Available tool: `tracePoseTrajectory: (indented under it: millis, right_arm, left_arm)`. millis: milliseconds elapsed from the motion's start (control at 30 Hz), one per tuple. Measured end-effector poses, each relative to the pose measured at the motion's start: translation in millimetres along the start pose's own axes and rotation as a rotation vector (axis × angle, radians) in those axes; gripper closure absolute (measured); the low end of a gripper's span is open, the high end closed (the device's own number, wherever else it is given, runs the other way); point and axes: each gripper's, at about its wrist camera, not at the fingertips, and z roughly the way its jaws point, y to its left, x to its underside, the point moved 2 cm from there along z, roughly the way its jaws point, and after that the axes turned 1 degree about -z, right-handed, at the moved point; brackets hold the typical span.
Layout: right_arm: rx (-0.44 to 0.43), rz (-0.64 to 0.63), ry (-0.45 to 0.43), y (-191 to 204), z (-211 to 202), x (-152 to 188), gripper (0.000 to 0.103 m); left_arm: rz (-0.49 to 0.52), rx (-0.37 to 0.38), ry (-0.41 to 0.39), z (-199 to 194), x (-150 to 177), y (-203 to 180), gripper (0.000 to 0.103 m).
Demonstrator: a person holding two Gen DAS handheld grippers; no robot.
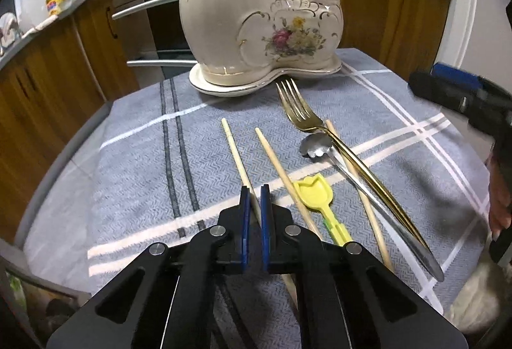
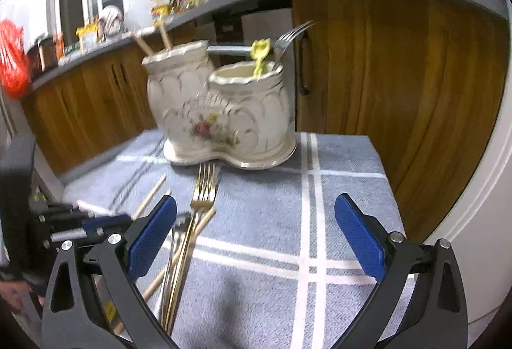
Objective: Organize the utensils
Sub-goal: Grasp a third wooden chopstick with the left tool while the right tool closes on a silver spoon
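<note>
The left tongs clamped a light, stiff chopstick pointing toward twelve o'clock, while the right tongs stood apart.

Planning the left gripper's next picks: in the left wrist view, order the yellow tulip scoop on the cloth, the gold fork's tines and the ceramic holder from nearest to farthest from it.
From the left gripper:
1. Yellow tulip scoop, just to its right on the cloth.
2. Gold fork's tines, farther ahead, right of centre.
3. Ceramic holder, at the far end.
</note>
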Motion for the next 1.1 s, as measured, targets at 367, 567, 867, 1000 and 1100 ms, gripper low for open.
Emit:
tracePoseTrajectory:
  millis: [367, 567, 867, 1000, 1100]
  right_arm:
    - [-0.141, -0.049, 0.191, 32.5, 29.0, 17.1, 0.079]
    - [-0.125, -0.085, 0.207, 49.2, 41.7, 15.4, 0.092]
    - [-0.051, -0.179, 0.248, 69.0, 60.3, 13.6, 0.094]
    - [-0.046, -0.177, 0.256, 70.7, 65.0, 10.6, 0.094]
    - [-0.060, -0.165, 0.258, 70.0, 65.2, 9.7, 0.095]
  left_arm:
    - [-0.031, 0.016, -0.007, -1.2, -0.4, 5.5, 0.098]
    - [-0.031, 0.019, -0.006, -0.8, 0.3, 4.6, 0.098]
    - [-0.041, 0.028, -0.005, -1.9, 1.0, 7.7, 0.098]
    - [-0.034, 0.026, -0.006, -0.7, 0.7, 6.3, 0.098]
    - [-0.029, 0.024, -0.007, -0.7, 1.3, 5.9, 0.098]
